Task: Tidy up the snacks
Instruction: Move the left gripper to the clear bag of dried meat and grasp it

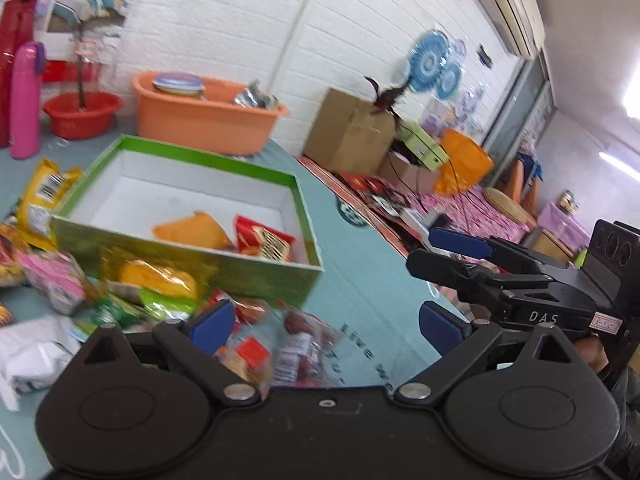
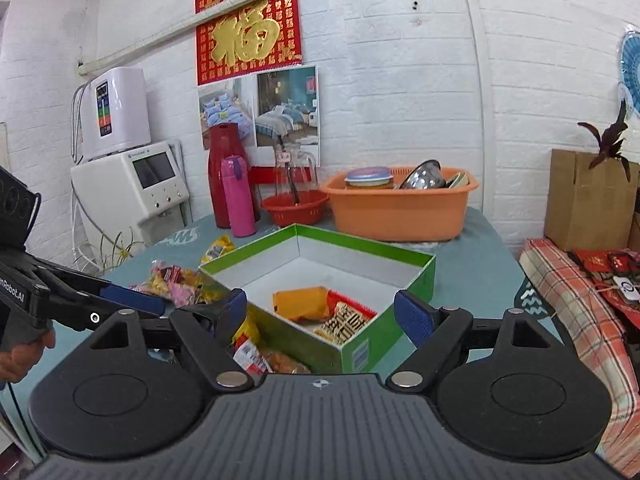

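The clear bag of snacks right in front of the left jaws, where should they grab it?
Probably the crinkled top of the clear bag, coming straight down from above. It lies flat on the table in front of the open left gripper, so its loose plastic film pinches more easily than its lumpy contents. The view is blurred, so edges are uncertain.

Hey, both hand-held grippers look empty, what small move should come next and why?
Probably lower the open left hand-held gripper onto the clear-wrapped snack between its fingers. The green box holds only two packets, and many snacks lie loose outside it.
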Available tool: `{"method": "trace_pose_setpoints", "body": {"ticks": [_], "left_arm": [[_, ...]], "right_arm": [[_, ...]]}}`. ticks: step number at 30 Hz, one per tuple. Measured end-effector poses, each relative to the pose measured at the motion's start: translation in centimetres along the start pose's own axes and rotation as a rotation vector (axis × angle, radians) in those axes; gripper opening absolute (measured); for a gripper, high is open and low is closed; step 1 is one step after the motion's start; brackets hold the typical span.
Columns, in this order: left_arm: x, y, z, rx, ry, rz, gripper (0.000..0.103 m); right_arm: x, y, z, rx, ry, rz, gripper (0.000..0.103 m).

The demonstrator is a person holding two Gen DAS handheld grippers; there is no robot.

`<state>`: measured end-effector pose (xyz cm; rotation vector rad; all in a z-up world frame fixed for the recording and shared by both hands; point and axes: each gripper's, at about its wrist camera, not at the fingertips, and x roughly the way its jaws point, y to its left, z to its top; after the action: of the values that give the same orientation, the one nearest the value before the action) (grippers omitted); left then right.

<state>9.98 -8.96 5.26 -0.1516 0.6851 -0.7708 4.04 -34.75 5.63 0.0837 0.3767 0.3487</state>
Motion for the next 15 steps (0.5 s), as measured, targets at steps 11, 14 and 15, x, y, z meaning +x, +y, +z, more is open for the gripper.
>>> {"method": "trace_pose_setpoints", "body": {"ticks": [11, 14, 15], "left_arm": [[9.2, -1.4, -1.8, 0.024, 0.153, -0.019, 0.103], [10.3, -0.7, -2.0, 0.014, 0.152, 0.038, 0.103], [10.5, -0.3, -2.0, 0.008, 0.145, 0.06, 0.103]], "right_arm": [[-1.1, -2.0, -7.2, 0.145, 0.174, -0.03, 0.103], [-0.7, -1.7, -7.9, 0.156, 0.179, -0.006, 0.103], [-0.4, -1.5, -8.1, 0.161, 0.184, 0.008, 0.103]]}}
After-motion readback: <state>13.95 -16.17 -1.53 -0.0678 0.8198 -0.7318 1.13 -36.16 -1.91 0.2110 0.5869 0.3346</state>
